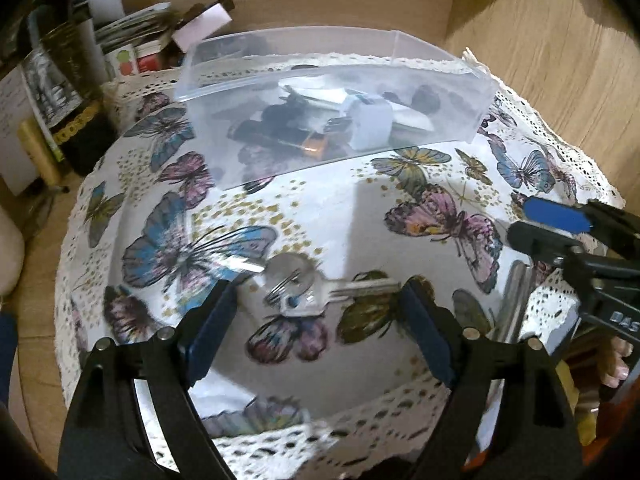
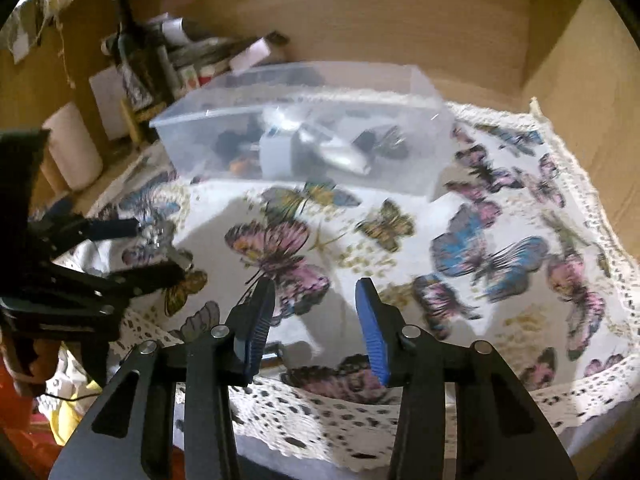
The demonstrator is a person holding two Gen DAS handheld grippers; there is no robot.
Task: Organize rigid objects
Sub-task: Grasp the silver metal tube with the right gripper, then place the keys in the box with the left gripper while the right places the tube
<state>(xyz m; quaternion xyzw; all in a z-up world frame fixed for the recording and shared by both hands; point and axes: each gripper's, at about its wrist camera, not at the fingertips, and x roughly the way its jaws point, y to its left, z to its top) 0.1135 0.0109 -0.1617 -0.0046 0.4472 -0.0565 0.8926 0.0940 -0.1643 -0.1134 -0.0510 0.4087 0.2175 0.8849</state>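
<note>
**Desk:** Where was the key?

**Photographer:** The key [image 1: 316, 292], on a round ring with a clear tag, lay on the butterfly tablecloth [image 1: 400, 200], on the near side of the clear plastic bin [image 1: 332, 80]. It sat between the fingers of the left gripper [image 1: 320, 300], whose jaws stood wide apart on either side of it; whether either pad touched it could not be told.

**Desk:** And the bin?

**Photographer:** It stood open-topped on the cloth beyond the key, holding a white charger block [image 1: 370, 126], a copper-topped battery [image 1: 312, 146] and dark items too blurred to name.

**Desk:** The other tool?

**Photographer:** The right gripper [image 2: 316, 320] hovered over the cloth in front of the bin, jaws parted with nothing between them. From its camera, the left gripper [image 2: 160, 248] appeared to the bin's near left, straddling the key [image 2: 162, 240].

**Desk:** Surroundings?

**Photographer:** A dark bottle [image 2: 134, 64] and stacked boxes stood left of the bin, against a wooden wall [image 2: 400, 32] behind it.
</note>
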